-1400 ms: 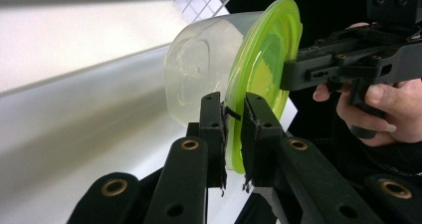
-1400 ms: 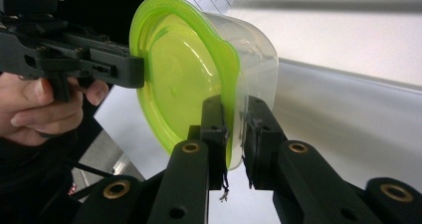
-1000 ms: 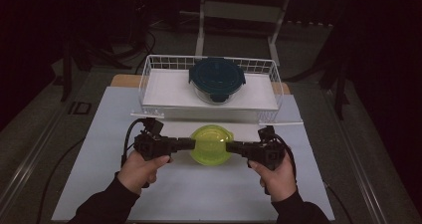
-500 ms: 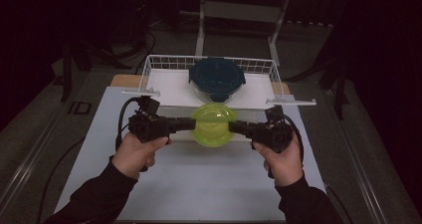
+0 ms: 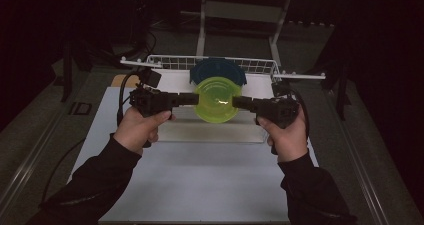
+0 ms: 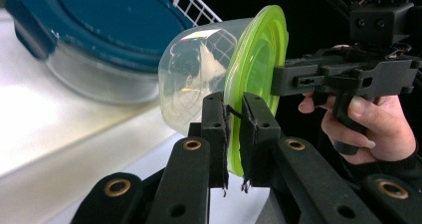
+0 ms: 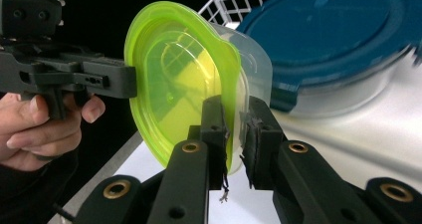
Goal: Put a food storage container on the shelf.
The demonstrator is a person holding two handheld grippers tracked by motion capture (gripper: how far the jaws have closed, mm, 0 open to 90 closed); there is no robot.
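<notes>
Two grippers are clamped on one clear tub with a green lid [image 5: 216,100], one at each side of its rim. In the high view the left gripper [image 5: 196,99] comes in from the left and the right gripper [image 5: 235,103] from the right, and the tub is held up between them, clear of the white table top [image 5: 200,180] and in front of the white wire basket [image 5: 165,62]. The tub is tilted — its green lid faces the person and its clear body points toward the basket.

In the left gripper view the two black jaws are closed on the lid's edge, with the green rim pinched between the pads; the right gripper view shows the same grip at the opposite edge. Just behind the held tub, inside the basket, a second container with a dark blue lid [image 5: 218,69] is seen lying flat. Each gripper is carried in a hand — left hand [image 5: 141,130], right hand [image 5: 284,137] — with dark sleeves reaching in from below.
</notes>
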